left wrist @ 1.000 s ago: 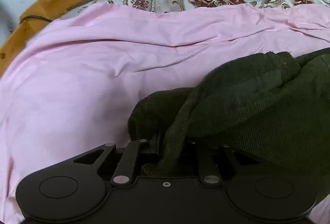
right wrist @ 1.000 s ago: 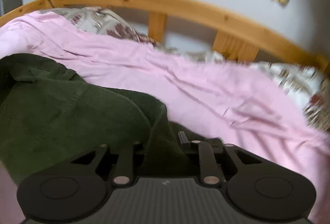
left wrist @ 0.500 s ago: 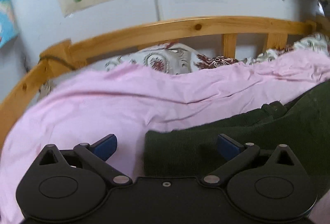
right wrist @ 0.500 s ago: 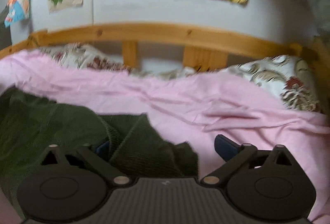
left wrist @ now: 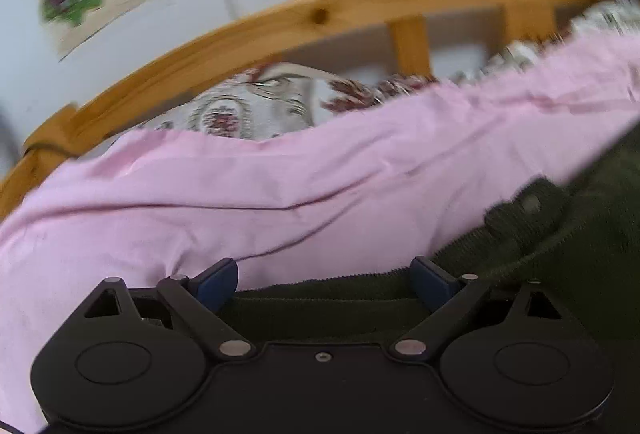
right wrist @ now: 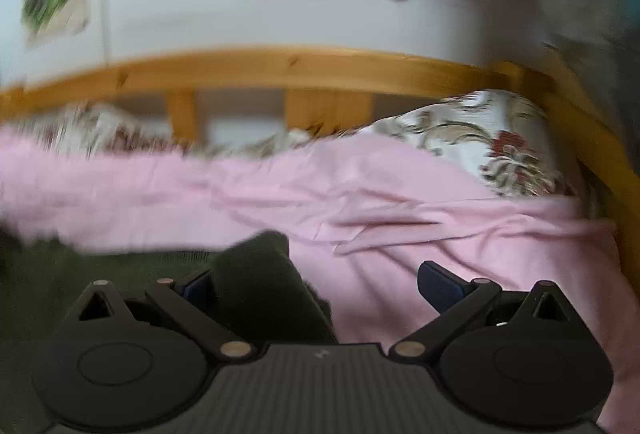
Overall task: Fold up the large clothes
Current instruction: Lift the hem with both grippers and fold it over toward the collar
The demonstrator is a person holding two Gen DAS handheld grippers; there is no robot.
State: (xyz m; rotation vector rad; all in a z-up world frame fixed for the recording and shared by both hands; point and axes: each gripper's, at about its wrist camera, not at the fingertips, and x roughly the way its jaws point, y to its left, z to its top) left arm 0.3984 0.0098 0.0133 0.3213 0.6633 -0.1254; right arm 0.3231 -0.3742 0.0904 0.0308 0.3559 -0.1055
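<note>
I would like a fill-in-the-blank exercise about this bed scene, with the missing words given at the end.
1. The dark green garment lies on a ____ sheet.
2. The bed's headboard is made of ____.
3. The left claw has its jaws ____.
4. On the wall hang colourful ____.

Missing words: pink; wood; open; pictures

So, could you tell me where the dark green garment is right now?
The garment lies on the pink sheet, low right in the left wrist view and low left in the right wrist view, below the patterned pillows.
</note>
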